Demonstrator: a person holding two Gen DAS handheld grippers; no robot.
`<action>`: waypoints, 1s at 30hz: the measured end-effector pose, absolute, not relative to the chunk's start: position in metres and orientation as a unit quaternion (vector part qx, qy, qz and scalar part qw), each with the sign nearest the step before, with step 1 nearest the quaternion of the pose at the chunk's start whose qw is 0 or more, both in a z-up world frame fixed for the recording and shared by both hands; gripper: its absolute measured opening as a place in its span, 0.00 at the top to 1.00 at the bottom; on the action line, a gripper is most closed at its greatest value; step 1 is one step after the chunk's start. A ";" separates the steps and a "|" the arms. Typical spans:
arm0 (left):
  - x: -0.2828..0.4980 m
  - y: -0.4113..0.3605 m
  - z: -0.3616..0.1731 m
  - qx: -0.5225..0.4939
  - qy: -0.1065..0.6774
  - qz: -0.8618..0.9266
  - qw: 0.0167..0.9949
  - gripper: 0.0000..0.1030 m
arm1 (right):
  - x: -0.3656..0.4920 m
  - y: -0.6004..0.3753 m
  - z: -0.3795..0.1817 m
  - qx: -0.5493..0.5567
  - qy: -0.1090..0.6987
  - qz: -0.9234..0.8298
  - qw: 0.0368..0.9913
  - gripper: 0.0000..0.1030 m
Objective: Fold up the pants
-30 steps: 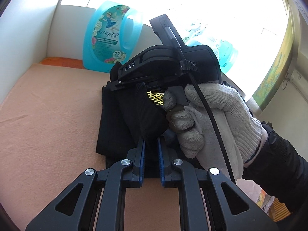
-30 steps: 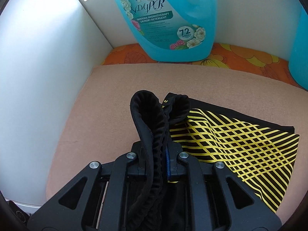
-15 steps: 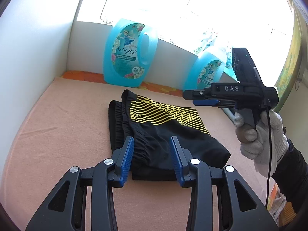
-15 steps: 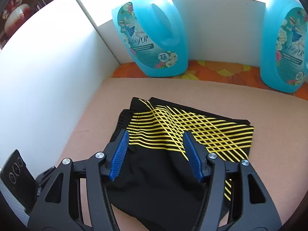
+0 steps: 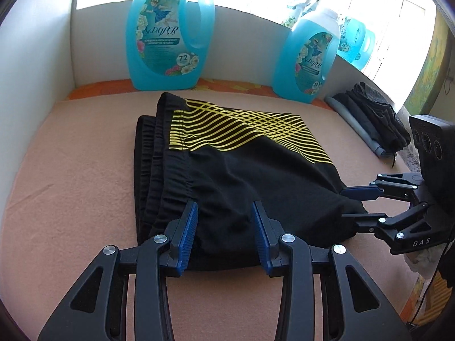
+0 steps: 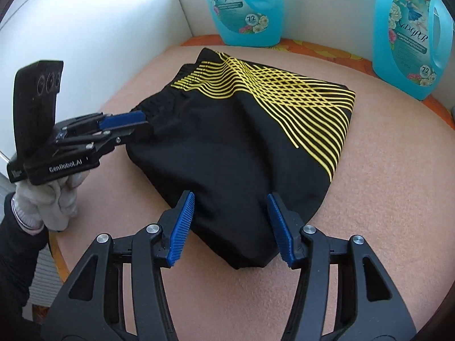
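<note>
The black pants with yellow crossing stripes (image 5: 244, 156) lie folded on the peach cloth surface; they also show in the right wrist view (image 6: 241, 130). My left gripper (image 5: 224, 227) is open and empty, its blue pads over the pants' near edge by the waistband. My right gripper (image 6: 231, 221) is open and empty, its pads over the near corner of the fold. The right gripper also shows in the left wrist view (image 5: 348, 203) at the pants' right edge. The left gripper also shows in the right wrist view (image 6: 139, 126) at the waistband.
Two blue detergent jugs (image 5: 167, 34) (image 5: 307, 59) stand along the white back wall. A pile of dark folded clothes (image 5: 369, 116) lies at the far right. A white side wall (image 6: 85, 42) bounds the left. The surface's front edge (image 6: 57, 255) is near the left hand.
One second ago both grippers were shut on the pants, holding fabric up. They have since let go and drawn back, and the pants now lie folded flat.
</note>
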State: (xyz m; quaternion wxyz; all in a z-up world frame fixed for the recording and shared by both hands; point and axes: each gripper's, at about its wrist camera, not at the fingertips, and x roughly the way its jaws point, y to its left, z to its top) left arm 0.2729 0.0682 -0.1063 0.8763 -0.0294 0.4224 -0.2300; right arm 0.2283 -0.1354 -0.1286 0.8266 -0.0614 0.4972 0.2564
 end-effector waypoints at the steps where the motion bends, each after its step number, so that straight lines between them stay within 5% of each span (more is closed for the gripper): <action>1: 0.271 0.071 -0.109 -0.032 0.427 -0.230 0.874 0.64 | 0.224 -0.136 -0.130 -0.074 0.491 0.254 0.830 0.46; 10: 0.255 0.079 -0.096 -0.020 0.426 -0.231 0.874 0.64 | 0.228 -0.169 -0.106 -0.017 0.468 0.266 0.842 0.45; 13: 0.259 0.082 -0.080 -0.024 0.412 -0.231 0.881 0.50 | 0.249 -0.196 -0.101 0.025 0.458 0.229 0.859 0.37; 20: 0.302 0.084 -0.066 -0.055 0.418 -0.208 0.883 0.35 | 0.316 -0.237 -0.124 0.150 0.486 0.190 0.840 0.37; 30: 0.376 0.089 -0.098 -0.081 0.469 -0.167 0.864 0.34 | 0.359 -0.245 -0.148 0.199 0.492 0.181 0.828 0.37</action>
